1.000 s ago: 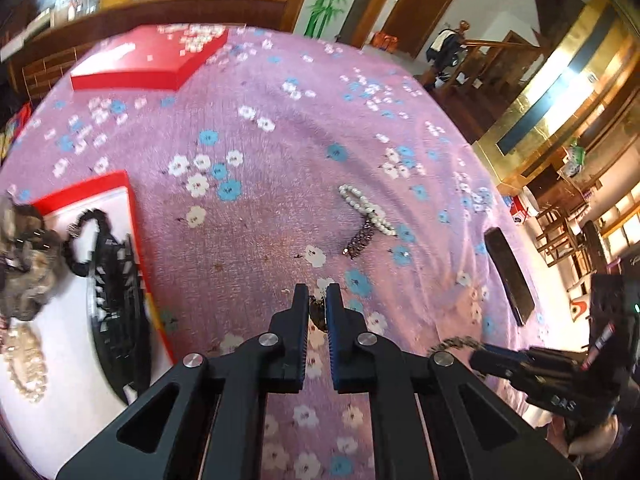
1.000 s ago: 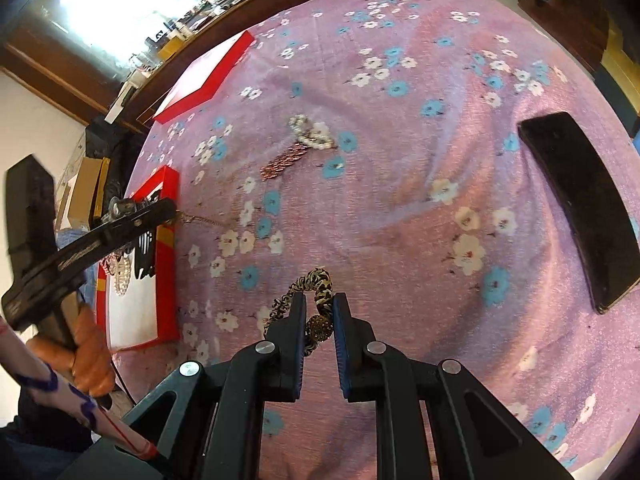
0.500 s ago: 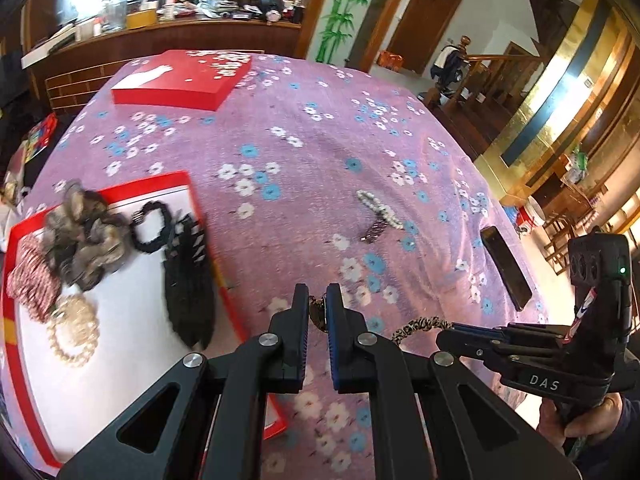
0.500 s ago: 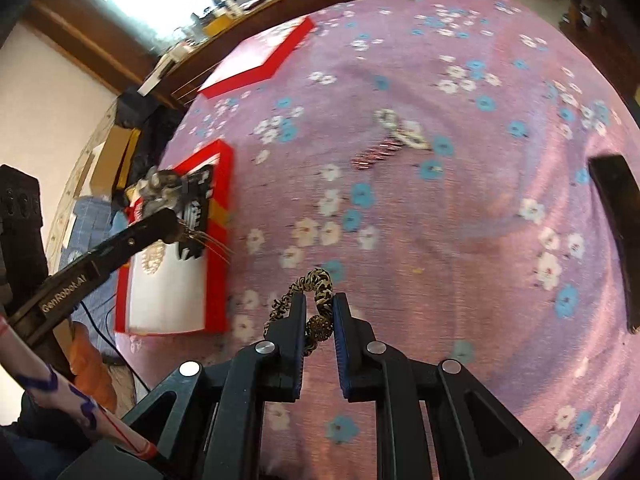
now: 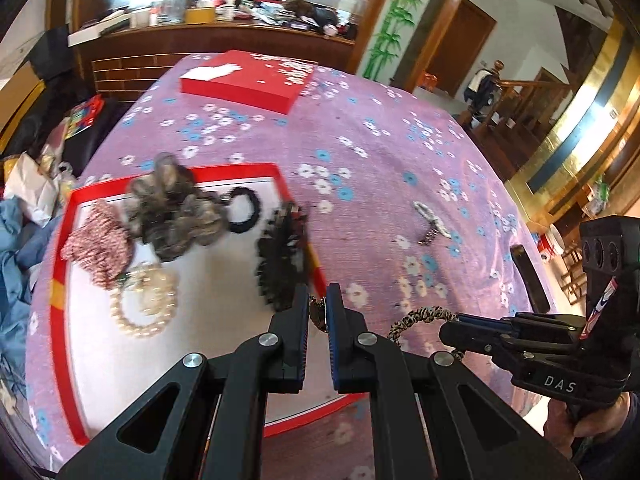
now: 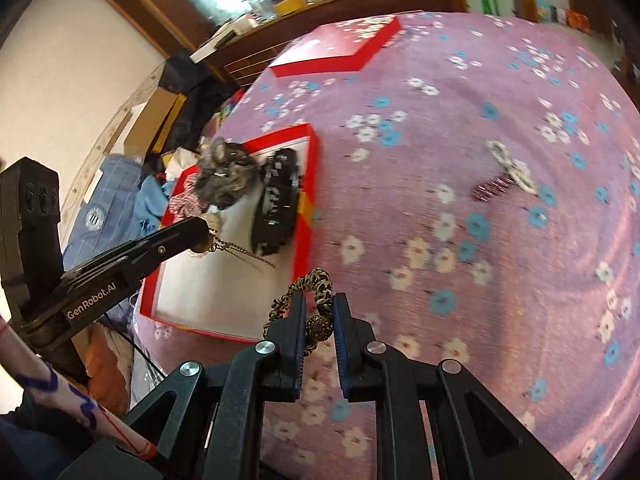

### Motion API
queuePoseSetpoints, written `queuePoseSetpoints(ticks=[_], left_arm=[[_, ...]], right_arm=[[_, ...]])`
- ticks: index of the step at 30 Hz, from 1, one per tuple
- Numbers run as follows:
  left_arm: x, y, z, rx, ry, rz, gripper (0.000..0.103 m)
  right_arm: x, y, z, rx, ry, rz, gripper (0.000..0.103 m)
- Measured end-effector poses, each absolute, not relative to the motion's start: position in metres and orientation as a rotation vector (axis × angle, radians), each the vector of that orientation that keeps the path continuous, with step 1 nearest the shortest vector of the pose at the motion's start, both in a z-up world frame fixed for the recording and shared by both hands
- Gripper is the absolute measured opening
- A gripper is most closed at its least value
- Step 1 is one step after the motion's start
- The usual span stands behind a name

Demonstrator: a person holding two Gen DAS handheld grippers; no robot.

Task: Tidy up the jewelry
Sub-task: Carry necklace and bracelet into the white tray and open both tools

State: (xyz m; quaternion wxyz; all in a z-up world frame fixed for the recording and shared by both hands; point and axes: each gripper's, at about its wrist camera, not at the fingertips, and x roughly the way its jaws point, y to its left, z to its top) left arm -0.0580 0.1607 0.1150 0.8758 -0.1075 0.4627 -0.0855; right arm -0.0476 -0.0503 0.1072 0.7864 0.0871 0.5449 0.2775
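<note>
I'm pinching a gold chain [image 6: 236, 249] in my left gripper [image 5: 318, 312], jaws pressed on its pendant, over the red tray [image 5: 60, 280]. My right gripper [image 6: 320, 322] is clamping the leopard-print band [image 6: 316, 284] just beside the tray's right edge.

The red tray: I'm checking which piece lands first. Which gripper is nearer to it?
Left. The left gripper hangs over the red tray at its right rim; the right gripper is beside it, over the tablecloth.

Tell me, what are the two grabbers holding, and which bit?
Left gripper pinches a thin gold chain necklace by its round pendant. Right gripper pinches a leopard-print braided bracelet by its round bead.
</note>
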Motion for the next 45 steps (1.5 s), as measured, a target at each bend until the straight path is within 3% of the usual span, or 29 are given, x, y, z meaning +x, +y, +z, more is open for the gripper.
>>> queuePoseSetpoints(ticks=[17,45], left_arm=[[-0.093,0.26,0.095,-0.313,0.993,0.003,0.008],[-0.078,0.327,0.059,-0.343,1.051,0.069,0.008]], right_arm=[[-0.045,0.045,0.099,0.111,1.199,0.74,0.015],[0.016,0.121,0.059,0.01,1.197,0.588,0.016]])
